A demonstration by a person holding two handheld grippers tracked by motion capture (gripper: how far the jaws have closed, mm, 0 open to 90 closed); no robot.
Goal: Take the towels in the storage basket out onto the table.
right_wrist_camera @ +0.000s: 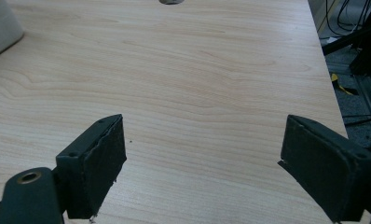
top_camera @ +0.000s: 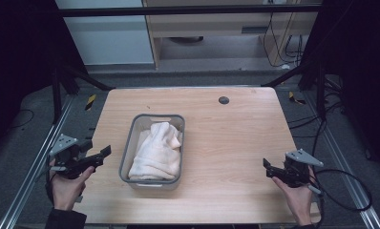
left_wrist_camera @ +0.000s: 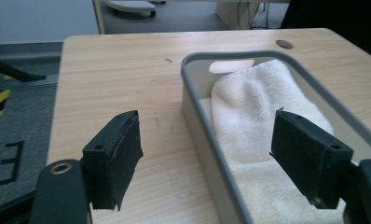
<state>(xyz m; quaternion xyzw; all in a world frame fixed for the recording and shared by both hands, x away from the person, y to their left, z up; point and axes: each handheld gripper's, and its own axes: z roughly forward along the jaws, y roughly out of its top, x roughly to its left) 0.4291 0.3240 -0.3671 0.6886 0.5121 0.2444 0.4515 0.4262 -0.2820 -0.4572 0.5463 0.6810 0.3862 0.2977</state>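
The left claw [left_wrist_camera: 207, 158] stands open with nothing between its two black jaws. Past them, a grey-rimmed bin [left_wrist_camera: 193, 70] sits on the pale wooden surface [left_wrist_camera: 118, 70], holding a folded white towel [left_wrist_camera: 258, 107].

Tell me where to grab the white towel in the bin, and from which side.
Take the towel at its raised bunched fold near the far end of the bin, coming straight down from above. The bin walls block a side approach, and the left gripper, jaws open, sits closest beside it.
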